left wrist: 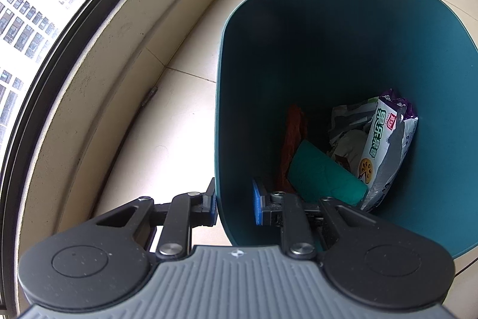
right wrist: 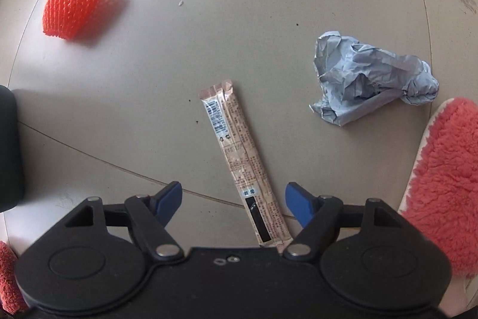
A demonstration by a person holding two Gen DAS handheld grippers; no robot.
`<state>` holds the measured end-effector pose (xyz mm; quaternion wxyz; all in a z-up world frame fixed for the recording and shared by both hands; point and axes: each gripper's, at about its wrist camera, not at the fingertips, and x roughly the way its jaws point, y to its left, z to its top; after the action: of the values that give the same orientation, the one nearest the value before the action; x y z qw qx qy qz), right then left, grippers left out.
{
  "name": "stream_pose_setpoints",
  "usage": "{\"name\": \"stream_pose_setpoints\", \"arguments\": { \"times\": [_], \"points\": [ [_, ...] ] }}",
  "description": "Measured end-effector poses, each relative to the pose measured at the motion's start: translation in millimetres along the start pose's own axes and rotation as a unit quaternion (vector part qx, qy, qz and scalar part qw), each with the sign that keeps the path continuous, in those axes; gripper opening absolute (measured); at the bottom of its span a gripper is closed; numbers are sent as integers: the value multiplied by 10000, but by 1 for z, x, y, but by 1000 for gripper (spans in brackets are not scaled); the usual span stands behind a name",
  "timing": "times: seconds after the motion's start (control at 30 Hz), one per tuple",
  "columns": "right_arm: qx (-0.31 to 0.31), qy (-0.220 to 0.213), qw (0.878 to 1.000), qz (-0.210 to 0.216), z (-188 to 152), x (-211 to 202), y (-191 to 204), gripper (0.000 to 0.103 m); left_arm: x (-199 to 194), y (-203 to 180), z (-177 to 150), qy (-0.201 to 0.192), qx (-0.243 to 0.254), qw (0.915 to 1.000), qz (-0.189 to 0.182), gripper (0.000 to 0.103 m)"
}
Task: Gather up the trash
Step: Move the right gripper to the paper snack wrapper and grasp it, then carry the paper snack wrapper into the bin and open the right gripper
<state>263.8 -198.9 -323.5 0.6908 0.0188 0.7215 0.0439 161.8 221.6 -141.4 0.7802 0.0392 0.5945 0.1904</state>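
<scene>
In the left wrist view my left gripper [left wrist: 234,204] is shut on the near wall of a teal trash bin [left wrist: 328,50], one pad outside and one inside. In the bin lie a white snack bag [left wrist: 385,145], a teal piece [left wrist: 322,175] and something orange [left wrist: 294,139]. In the right wrist view my right gripper [right wrist: 233,202] points down at the floor, open. A long pink stick sachet [right wrist: 236,151] lies flat below it, its lower end between the fingers and nearer the right one, untouched. An orange foam net [right wrist: 74,5] lies far left and crumpled blue paper [right wrist: 367,79] to the right.
A pink fluffy slipper [right wrist: 445,175] stands at the right edge, close to my right finger, and another fluffy bit [right wrist: 7,274] shows at bottom left. A dark object [right wrist: 9,145] sits at the left edge. A window [left wrist: 35,5] and low ledge [left wrist: 98,73] run left of the bin.
</scene>
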Motion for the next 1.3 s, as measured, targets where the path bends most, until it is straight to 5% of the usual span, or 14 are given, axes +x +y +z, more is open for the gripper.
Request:
{"name": "stream_pose_setpoints", "arguments": {
  "times": [0.37, 0.47, 0.9, 1.3],
  "points": [
    [-147, -121, 9997, -144, -6, 13, -5, 47, 3, -2, 2, 53, 2, 10000, 21, 20],
    [-311, -164, 9987, -380, -9, 15, 2, 26, 2, 0, 2, 49, -8, 10000, -5, 20],
    [-675, -400, 9955, -529, -28, -8, 66, 22, 0, 0, 0, -10, -4, 10000, 4, 20],
    [-1223, -1331, 9831, 288, -22, -139, 130, 22, -5, 10, 3, 5, -138, 9998, -151, 20]
  ]
}}
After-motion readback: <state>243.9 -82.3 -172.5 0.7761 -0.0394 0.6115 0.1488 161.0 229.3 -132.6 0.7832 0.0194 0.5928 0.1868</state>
